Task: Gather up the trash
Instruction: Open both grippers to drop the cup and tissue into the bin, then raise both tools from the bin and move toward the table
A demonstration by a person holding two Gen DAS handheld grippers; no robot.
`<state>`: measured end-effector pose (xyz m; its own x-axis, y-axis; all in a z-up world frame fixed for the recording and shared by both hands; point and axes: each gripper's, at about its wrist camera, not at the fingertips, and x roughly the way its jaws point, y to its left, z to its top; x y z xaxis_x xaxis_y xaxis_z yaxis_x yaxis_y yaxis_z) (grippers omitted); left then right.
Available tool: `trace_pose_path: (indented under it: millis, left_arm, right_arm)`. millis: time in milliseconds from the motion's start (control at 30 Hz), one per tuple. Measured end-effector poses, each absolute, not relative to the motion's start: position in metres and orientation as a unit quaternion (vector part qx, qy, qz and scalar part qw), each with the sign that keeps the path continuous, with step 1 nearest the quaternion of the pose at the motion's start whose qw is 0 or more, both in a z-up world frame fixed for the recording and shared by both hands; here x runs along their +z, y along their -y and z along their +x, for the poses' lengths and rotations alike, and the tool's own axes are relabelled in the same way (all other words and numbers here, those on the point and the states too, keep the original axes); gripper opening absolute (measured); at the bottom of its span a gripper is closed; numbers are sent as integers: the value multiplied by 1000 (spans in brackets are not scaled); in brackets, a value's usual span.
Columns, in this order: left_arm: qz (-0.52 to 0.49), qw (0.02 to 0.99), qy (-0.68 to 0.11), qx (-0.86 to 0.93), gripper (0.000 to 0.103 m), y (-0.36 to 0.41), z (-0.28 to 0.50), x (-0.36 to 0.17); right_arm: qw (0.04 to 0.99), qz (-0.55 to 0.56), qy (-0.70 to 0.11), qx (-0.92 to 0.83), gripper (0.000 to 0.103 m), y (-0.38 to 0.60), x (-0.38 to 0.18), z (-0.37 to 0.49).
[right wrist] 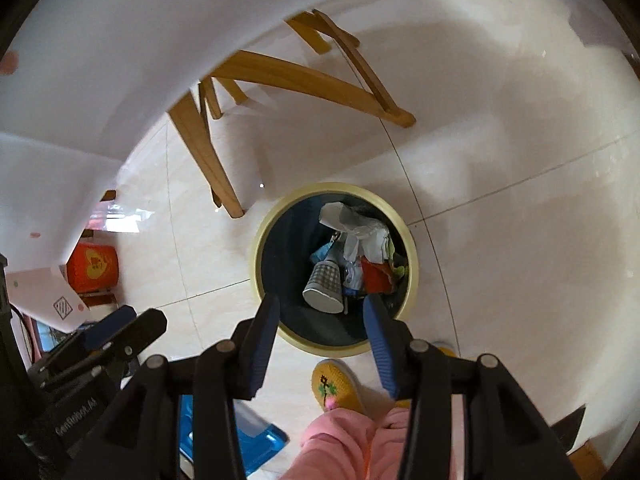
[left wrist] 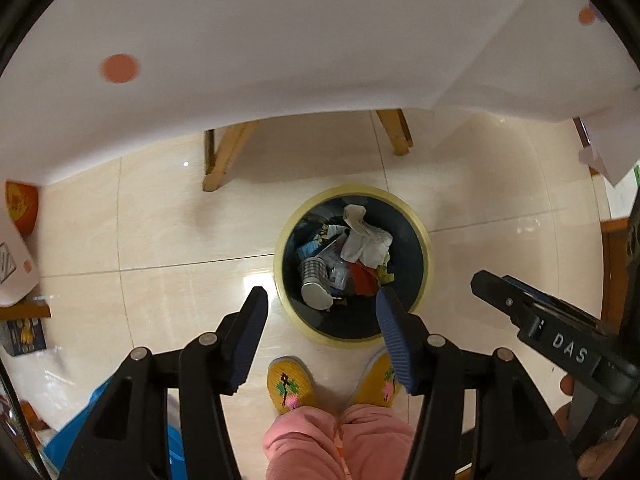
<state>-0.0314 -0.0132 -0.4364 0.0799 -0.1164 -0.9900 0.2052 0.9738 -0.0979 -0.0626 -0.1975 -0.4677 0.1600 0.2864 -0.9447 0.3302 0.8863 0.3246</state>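
Trash (left wrist: 352,256) lies inside a round, dark-lined bin with a pale yellow rim (left wrist: 425,236) standing on the tiled floor (left wrist: 160,220), just in front of the person's yellow slippers (left wrist: 290,384) and near the wooden legs (right wrist: 208,152) under the white-covered table (left wrist: 280,40). Contents seen: crumpled white paper, a red wrapper and a checked paper cup (right wrist: 326,286). That cup lies tipped on its side, its long axis running from the bin's middle toward the near wall, its white end facing the slippers; whether that end is the mouth or the base I cannot tell. Left gripper (left wrist: 322,310) and right gripper (right wrist: 322,314) both hang above the bin with jaws parted and nothing between the pads. Judged risks: the load is heaped toward one side, so anything dropped from this height onto the white paper could bounce or slide over the rim onto the floor; the two grippers sit close together and could knock one another; a low descent could clip the rim and tip the bin.
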Motion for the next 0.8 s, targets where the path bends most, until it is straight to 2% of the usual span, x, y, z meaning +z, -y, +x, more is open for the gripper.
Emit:
trace_pose_path:
  millis: [567, 800]
  left_arm:
    - [1, 746, -661, -80, 55, 2, -40, -382]
    - [-5, 751, -656, -75, 55, 7, -45, -338]
  right_arm:
    - [754, 210, -623, 14, 44, 191, -394, -61]
    - [760, 197, -618, 37, 44, 193, -346, -66]
